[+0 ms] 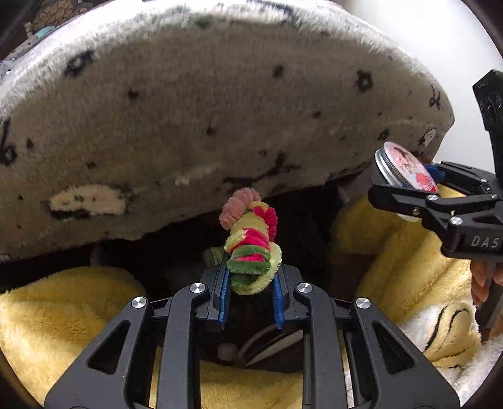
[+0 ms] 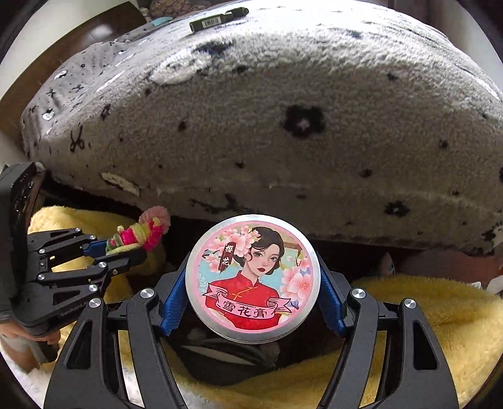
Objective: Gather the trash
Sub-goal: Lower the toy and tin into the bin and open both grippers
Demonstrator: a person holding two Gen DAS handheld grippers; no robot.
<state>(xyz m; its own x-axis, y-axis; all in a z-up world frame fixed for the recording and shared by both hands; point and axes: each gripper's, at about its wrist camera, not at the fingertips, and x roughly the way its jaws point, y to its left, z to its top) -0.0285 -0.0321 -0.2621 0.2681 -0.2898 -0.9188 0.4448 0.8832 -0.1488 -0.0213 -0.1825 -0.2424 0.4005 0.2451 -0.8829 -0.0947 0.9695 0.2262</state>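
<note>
Left wrist view: the left claw [image 1: 251, 294] pinches a twisted chenille scrunchie [image 1: 251, 242] of pink, red, green and yellow between its blue pads, above a yellow fleece blanket [image 1: 63, 314] and below a grey fuzzy bed cover [image 1: 220, 110]. Right wrist view: the right claw [image 2: 251, 289] clamps a round tin [image 2: 253, 278] with a pink illustrated lid by its rim, just beside the scrunchie, over the same blanket.

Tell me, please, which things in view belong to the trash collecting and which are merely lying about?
Belonging to the job:
- twisted fuzzy craft stick, pinched in the left claw
- round tin, clamped in the right claw

Just lying about:
- grey patterned blanket
- yellow plush blanket
- dark pen on the grey blanket
</note>
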